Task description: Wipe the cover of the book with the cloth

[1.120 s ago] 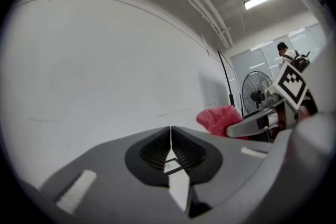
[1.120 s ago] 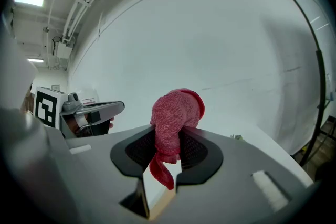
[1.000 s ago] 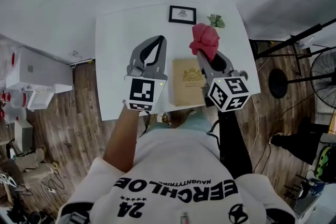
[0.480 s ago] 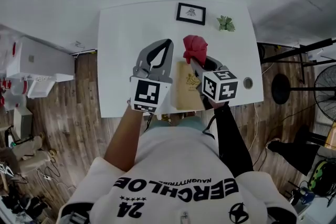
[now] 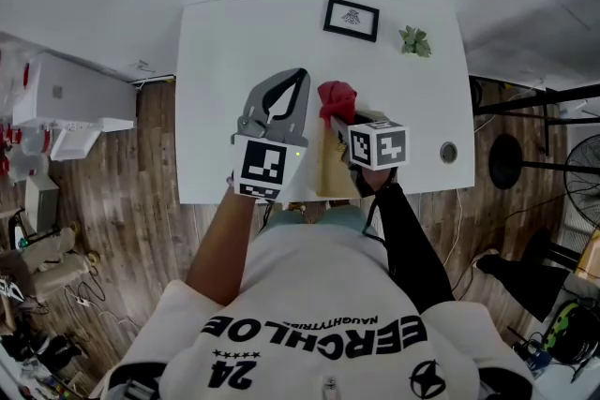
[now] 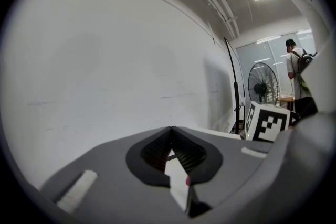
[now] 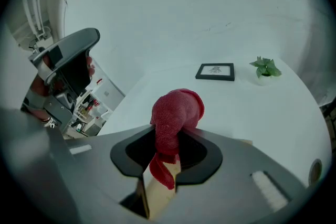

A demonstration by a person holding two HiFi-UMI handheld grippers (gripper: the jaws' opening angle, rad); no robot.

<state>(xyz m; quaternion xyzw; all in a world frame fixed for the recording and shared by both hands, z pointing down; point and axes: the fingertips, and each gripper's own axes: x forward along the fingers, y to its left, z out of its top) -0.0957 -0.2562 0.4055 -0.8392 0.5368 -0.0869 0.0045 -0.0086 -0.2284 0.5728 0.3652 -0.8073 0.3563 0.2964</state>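
A white rectangular bench [image 5: 225,89] stands on a wooden floor [image 5: 122,201], carrying a small black-framed picture [image 5: 352,18] and a little green plant [image 5: 414,40] near its far edge, a tan book [image 5: 330,173] lying flat at its near edge, and a round fitting [image 5: 448,150] by its right edge.

Left claw [image 5: 301,76] closed, tips together; right claw [image 5: 335,115] just beside it, clamped on red cloth [image 5: 337,96].
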